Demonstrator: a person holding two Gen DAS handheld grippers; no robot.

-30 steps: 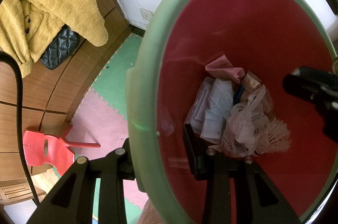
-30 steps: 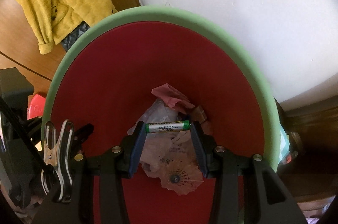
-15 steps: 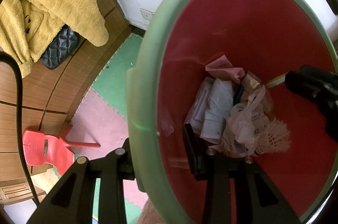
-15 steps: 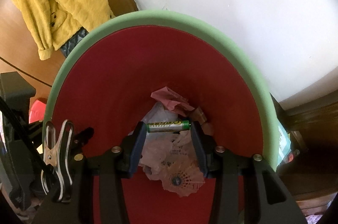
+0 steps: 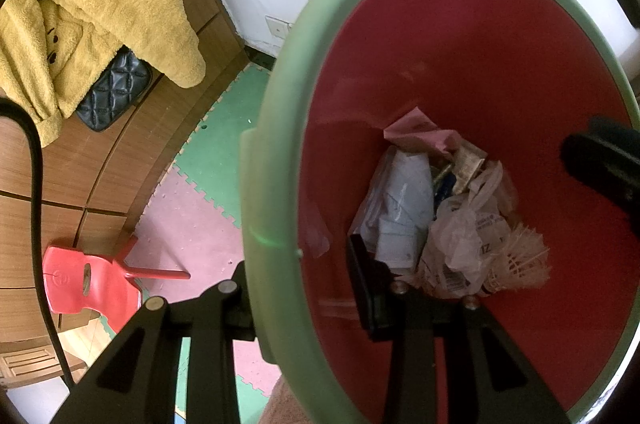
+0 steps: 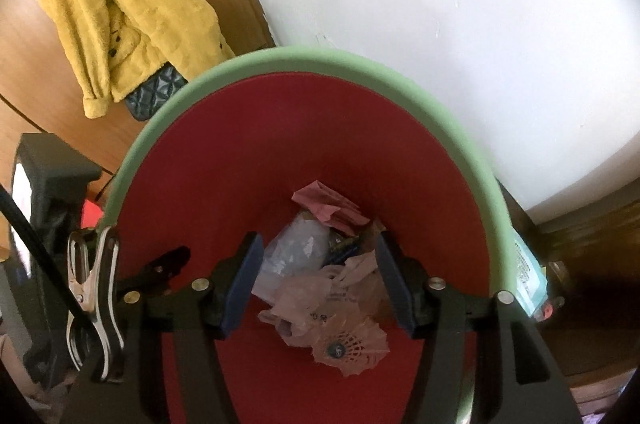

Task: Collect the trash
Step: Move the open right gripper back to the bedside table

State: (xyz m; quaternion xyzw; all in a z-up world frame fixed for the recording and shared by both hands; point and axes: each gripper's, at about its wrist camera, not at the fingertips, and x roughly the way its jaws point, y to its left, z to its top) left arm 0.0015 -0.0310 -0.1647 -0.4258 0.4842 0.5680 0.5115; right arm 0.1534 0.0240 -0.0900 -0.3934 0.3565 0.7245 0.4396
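**Inspector:** Left wrist view first.

**Recorder:** One bin (image 5: pixel 280 128), green rim, red inside. The left gripper (image 5: pixel 298 288) is clamped on its near-left rim, one finger outside, one inside, as before. Trash heap (image 5: pixel 436 208) lies on the bin floor: one pink paper (image 5: pixel 416 132), one shuttlecock (image 5: pixel 520 260), plastic wrappers. The right gripper's dark tip (image 5: pixel 600 160) shows at the right edge. The yellowish stick beside it half a second ago is gone.

**Inspector:** Right wrist view.

**Recorder:** The right gripper (image 6: pixel 320 284) hangs over the bin's opening, jaws opening, nothing between the pads. Earlier they pinched one green battery crosswise, long axis running pad to pad. Now a dark, slim object (image 6: pixel 344 248) lies in the heap below, slanting up to the right; I cannot tell whether it is that battery. One shuttlecock (image 6: pixel 348 348), cork facing the camera.
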